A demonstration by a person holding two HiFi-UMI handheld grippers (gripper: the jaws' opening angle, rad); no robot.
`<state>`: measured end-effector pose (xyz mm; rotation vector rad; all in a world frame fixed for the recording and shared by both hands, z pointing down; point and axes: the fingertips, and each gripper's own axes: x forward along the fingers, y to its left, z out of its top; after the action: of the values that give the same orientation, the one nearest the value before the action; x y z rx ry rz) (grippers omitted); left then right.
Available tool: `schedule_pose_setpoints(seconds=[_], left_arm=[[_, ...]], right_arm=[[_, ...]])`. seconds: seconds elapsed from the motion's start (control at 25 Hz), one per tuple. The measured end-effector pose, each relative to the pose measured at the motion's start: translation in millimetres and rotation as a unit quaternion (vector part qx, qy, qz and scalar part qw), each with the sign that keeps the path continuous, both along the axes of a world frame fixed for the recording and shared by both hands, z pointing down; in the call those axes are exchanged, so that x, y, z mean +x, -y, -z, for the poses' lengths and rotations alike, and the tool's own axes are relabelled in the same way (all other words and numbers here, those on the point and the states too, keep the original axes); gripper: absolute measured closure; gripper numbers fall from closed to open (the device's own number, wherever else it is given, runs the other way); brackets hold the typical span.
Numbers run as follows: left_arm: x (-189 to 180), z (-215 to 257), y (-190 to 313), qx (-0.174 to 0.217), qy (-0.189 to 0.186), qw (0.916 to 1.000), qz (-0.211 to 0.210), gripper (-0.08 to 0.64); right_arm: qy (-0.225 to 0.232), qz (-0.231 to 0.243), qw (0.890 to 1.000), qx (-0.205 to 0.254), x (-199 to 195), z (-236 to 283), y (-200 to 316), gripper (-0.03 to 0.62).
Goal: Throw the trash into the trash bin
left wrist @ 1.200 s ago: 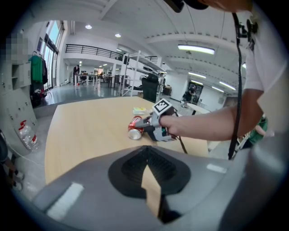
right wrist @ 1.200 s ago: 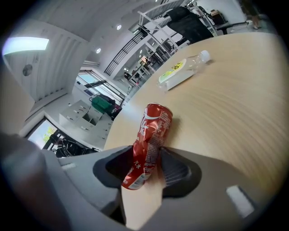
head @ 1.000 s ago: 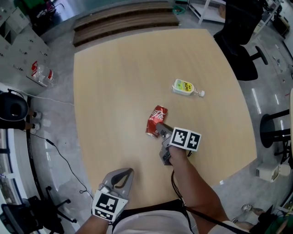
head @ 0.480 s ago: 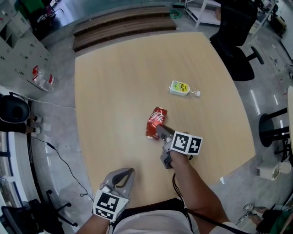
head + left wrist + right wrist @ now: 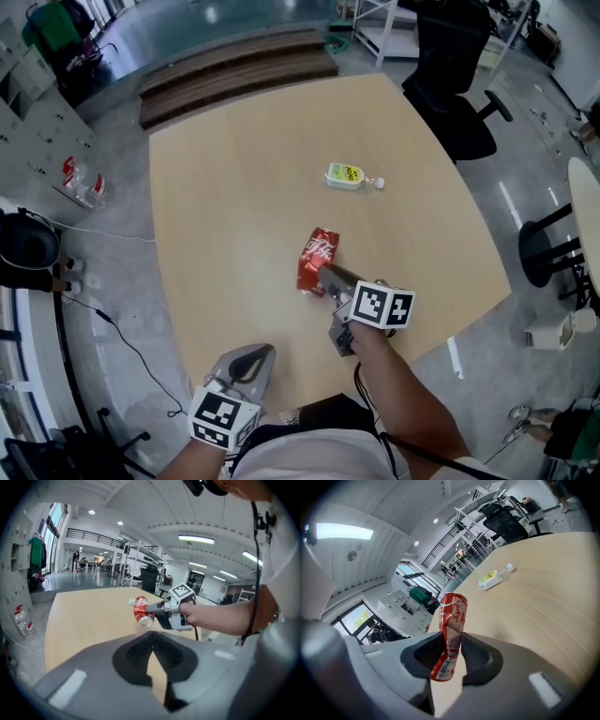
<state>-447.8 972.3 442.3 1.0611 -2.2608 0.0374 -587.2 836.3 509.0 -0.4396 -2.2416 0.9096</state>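
**Red can clamped in the right tool, left tool closed and empty**

We see the right tool (image 5: 326,274) gripping the red can (image 5: 317,258). In the right gripper view the jaws of this tool (image 5: 451,645) press on the can (image 5: 451,620) from both sides, about a third of the way up it. The can's dented body rises past the tips, and its lower end pokes out below them. From the left gripper view the can (image 5: 142,611) sits at the very tip of the right tool (image 5: 154,607), tilted, with its silver end facing us. It seems clear of the counter (image 5: 225,187), though we cannot be sure of the gap.

The left tool (image 5: 253,356) is held back, near our body and to the left of the right tool. Its own view shows the jaws (image 5: 151,637) meeting at the tips with nothing between them.

Ahead of the right tool and a little to its right, well apart from the can, a small bottle with a yellow-green label (image 5: 349,175) lies flat on the counter.

Off the counter, far to the left of the left tool, a black round container (image 5: 28,246) that looks like a bin stands on the floor. A clear plastic bottle with a red label (image 5: 80,180) lies on the floor further ahead of it. A black office chair (image 5: 450,84) stands beyond the counter's far right corner.
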Motion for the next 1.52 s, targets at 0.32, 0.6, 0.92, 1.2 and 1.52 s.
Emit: schedule_pose_setpoints(seconds=[0.32, 0.6, 0.92, 1.2, 1.52], left_arm=[[33, 23, 4, -0.001, 0.049, 0.9982, -0.035, 0.551], [77, 40, 10, 0.006, 0.082, 0.9948, -0.060, 0.552], [110, 71, 19, 0.024, 0.128, 0.9876, -0.087, 0.552], [147, 84, 38, 0.046, 0.141, 0.9808, -0.127, 0.552], [185, 104, 69, 0.069, 0.137, 0.9693, -0.192, 0.552]], right_arm=[[0.049, -0.003, 0.999, 0.021, 56, 58, 6, 0.471], [0.098, -0.028, 0.994, 0.039, 125, 98, 20, 0.471], [0.132, -0.048, 0.989, 0.048, 194, 129, 23, 0.471], [0.151, -0.072, 0.984, 0.060, 256, 151, 34, 0.471], [0.167, -0.132, 0.974, 0.081, 327, 184, 69, 0.471]])
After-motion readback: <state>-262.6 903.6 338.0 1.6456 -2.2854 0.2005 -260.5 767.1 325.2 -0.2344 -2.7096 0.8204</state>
